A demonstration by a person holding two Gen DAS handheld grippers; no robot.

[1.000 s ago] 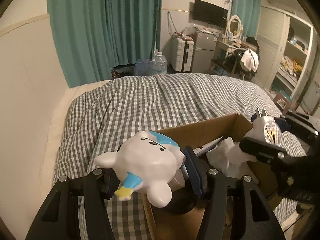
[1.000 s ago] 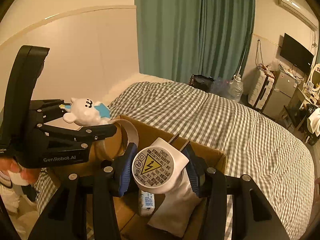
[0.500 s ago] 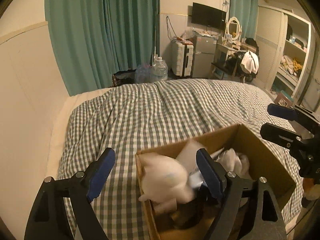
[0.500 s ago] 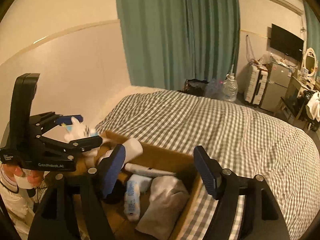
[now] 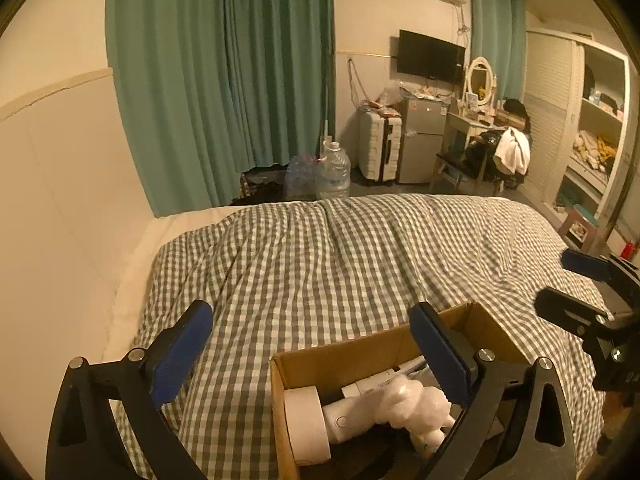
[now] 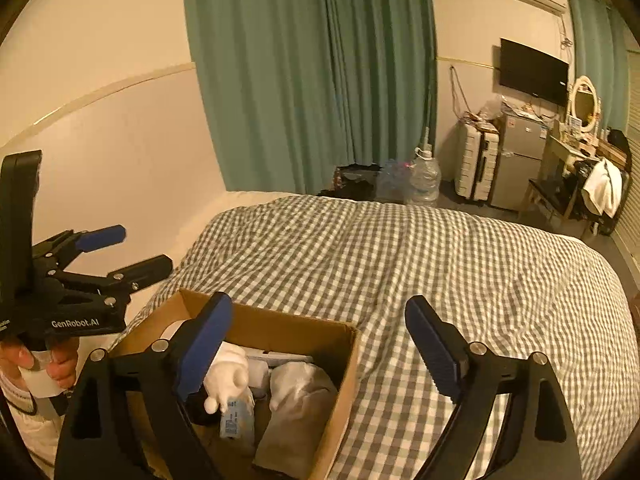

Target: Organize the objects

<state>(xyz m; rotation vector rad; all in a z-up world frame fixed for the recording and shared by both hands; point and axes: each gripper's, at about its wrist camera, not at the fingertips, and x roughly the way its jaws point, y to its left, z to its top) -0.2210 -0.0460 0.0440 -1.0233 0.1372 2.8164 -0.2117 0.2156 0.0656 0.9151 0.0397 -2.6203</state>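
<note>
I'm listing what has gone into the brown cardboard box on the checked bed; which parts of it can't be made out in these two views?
- Left wrist view: the brown cardboard box runs off the bottom edge; the left tool's right finger covers the white bear-shaped toy's far side.
- Right wrist view: the right tool's left finger hides the box's left half; the small blue-and-white packet's print is too small.

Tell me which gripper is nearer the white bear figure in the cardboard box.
Left, by a small margin. The left gripper, jaws opening and empty, hangs just above the white bear figure in the cardboard box. The right gripper, also opening and empty, sits over the box's other side.
</note>
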